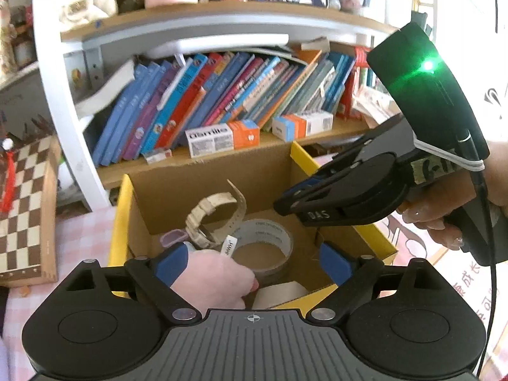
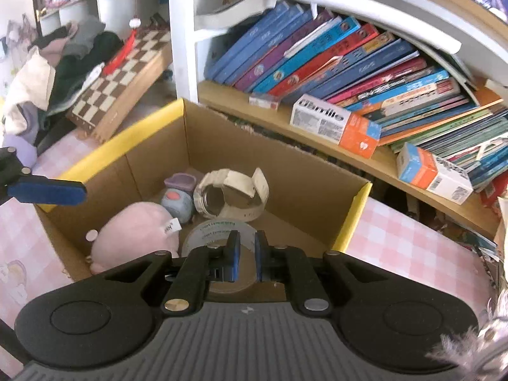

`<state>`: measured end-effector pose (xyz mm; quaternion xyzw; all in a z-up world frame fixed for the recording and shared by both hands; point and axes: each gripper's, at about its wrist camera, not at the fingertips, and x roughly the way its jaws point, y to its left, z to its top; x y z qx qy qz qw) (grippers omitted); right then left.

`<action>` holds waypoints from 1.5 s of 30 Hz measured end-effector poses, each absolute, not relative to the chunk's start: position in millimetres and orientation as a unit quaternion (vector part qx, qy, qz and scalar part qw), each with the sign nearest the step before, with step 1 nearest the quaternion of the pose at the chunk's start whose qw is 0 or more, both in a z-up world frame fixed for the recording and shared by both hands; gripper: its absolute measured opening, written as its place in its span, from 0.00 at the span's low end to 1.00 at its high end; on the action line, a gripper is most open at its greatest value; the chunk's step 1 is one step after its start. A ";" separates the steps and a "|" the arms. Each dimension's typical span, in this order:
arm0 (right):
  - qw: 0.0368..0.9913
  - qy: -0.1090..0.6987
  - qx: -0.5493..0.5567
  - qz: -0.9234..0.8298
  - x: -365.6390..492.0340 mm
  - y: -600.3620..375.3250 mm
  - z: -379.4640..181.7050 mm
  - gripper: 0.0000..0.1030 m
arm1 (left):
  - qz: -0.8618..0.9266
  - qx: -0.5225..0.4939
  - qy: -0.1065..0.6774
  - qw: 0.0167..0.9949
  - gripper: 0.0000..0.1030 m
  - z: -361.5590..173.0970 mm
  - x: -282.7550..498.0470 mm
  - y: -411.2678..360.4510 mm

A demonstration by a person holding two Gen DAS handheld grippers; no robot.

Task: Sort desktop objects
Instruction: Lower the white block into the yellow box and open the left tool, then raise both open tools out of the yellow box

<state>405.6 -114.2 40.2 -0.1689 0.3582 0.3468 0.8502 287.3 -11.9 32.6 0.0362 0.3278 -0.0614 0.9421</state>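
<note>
An open cardboard box [image 1: 122, 219] [image 2: 355, 219] with yellow flap edges stands on the pink checked cloth. Inside lie a pink plush toy [image 1: 216, 276] [image 2: 133, 231], a roll of tape [image 1: 263, 235] [image 2: 216, 231], a beige wristwatch [image 1: 209, 219] [image 2: 231, 193] and a small grey-purple toy [image 2: 177, 200]. My left gripper [image 1: 254, 260] hangs over the box's near side, open wide; the plush lies below, by its left finger, unpressed. My right gripper [image 2: 247, 247] is shut with nothing between its pads, above the tape roll; in the left wrist view its tip [image 1: 282, 204] sits over the box's right side.
Right behind the box runs a low bookshelf of leaning books, with small cartons [image 1: 222, 138] [image 2: 336, 123] on its ledge. A chessboard [image 1: 25, 209] [image 2: 127, 73] leans at the left beside a pile of clothes [image 2: 47, 73]. A hand [image 1: 444, 209] holds the right gripper.
</note>
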 end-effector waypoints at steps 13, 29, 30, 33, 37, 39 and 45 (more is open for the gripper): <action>0.884 0.299 -0.135 0.334 348.7 -141.0 79.1 0.20 | -0.044 0.076 0.287 0.954 0.94 52.5 232.5 -12.8; 0.907 0.269 -0.113 0.303 258.7 -168.9 90.1 0.52 | -0.009 0.048 0.286 0.957 0.96 46.5 170.7 12.6; 0.907 0.270 -0.114 0.301 252.7 -169.4 88.8 0.54 | -0.007 0.045 0.287 0.957 0.96 45.2 166.7 13.9; 0.908 0.275 -0.116 0.295 235.5 -170.4 84.3 0.57 | -0.004 0.041 0.292 0.956 0.96 40.8 154.9 15.7; 0.909 0.289 -0.113 0.278 213.2 -172.6 73.5 0.66 | -0.006 0.041 0.297 0.954 0.96 35.5 140.4 15.1; 0.910 0.294 -0.118 0.267 203.2 -173.3 67.7 0.75 | -0.010 0.044 0.299 0.953 0.96 33.9 133.1 13.9; 0.914 0.296 -0.136 0.243 175.6 -178.0 57.4 0.83 | -0.021 0.054 0.307 0.950 0.96 28.0 114.3 10.2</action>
